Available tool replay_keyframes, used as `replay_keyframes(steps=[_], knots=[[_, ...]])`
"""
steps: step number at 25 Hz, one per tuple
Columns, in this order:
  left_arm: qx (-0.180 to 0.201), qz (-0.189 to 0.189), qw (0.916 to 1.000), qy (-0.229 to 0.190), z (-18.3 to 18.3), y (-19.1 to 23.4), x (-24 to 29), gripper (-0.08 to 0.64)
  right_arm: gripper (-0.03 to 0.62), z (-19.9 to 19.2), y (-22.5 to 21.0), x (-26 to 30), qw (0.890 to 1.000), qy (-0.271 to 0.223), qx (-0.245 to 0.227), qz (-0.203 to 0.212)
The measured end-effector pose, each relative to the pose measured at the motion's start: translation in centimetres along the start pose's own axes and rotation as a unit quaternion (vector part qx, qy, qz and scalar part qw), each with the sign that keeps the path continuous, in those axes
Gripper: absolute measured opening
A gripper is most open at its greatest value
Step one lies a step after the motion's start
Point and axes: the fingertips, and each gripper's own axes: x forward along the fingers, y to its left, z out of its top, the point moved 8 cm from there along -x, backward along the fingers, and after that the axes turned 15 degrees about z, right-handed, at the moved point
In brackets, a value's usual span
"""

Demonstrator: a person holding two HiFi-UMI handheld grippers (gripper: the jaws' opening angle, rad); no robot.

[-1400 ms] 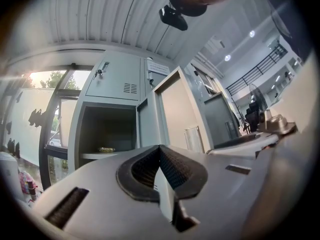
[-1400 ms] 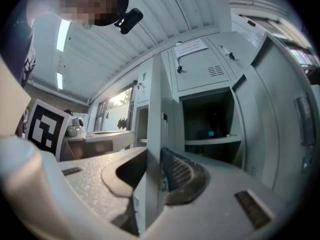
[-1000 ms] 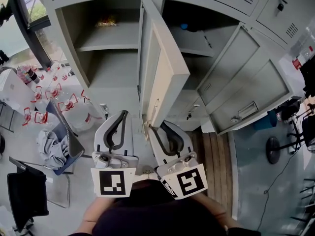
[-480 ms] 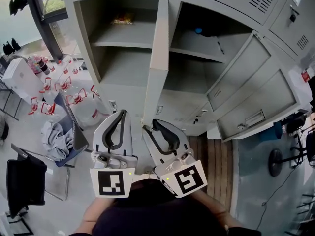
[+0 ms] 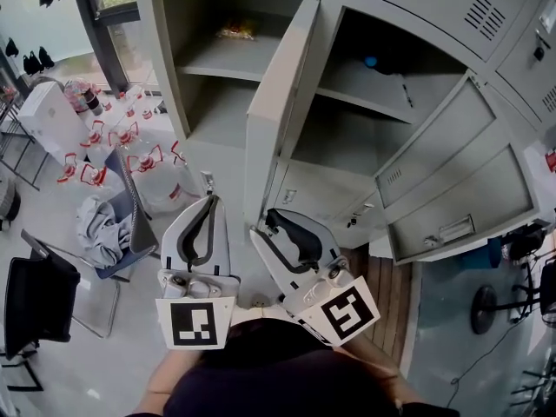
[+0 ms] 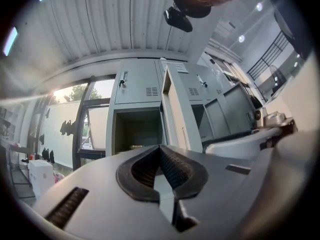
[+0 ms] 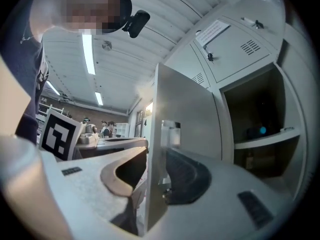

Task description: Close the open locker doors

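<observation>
Right gripper (image 5: 268,222) fingers pinch locker door (image 5: 282,94) edge; left gripper (image 5: 212,200) fingers pressed together, empty; bottles (image 5: 143,168), chair (image 5: 39,307) left.

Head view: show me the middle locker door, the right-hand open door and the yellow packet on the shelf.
middle locker door (image 5: 276,115), head view, middle of its broad face.
right-hand open door (image 5: 460,194), head view, panel above its handle.
yellow packet (image 5: 236,30), head view, its centre.
</observation>
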Motion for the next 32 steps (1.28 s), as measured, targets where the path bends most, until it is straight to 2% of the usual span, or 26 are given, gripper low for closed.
replay_keyframes(steps=[3, 10, 16, 24, 32], knots=[[0.000, 0.012, 0.9999, 0.001, -0.1, -0.3, -0.5, 0.002, 0.112, 0.0, -0.9, -0.2, 1.000, 0.003, -0.006, 0.020], [0.003, 0.029, 0.9996, 0.001, -0.1, -0.9, -1.0, 0.002, 0.118, -0.3, -2.4, -0.4, 0.997, 0.003, 0.025, 0.079], [0.013, 0.048, 0.9988, -0.002, 0.4, -0.2, -1.2, 0.002, 0.118, -0.5, -3.0, 0.1, 0.993, 0.005, 0.036, 0.108], [0.014, 0.061, 0.9980, 0.012, -0.3, 1.5, -0.9, 0.002, 0.114, -1.0, -2.4, 2.8, 0.994, -0.006, 0.027, 0.108], [0.015, 0.056, 0.9982, 0.012, -0.4, 4.4, 0.7, 0.002, 0.109, -1.1, -1.9, 6.0, 0.996, -0.001, 0.019, 0.089]])
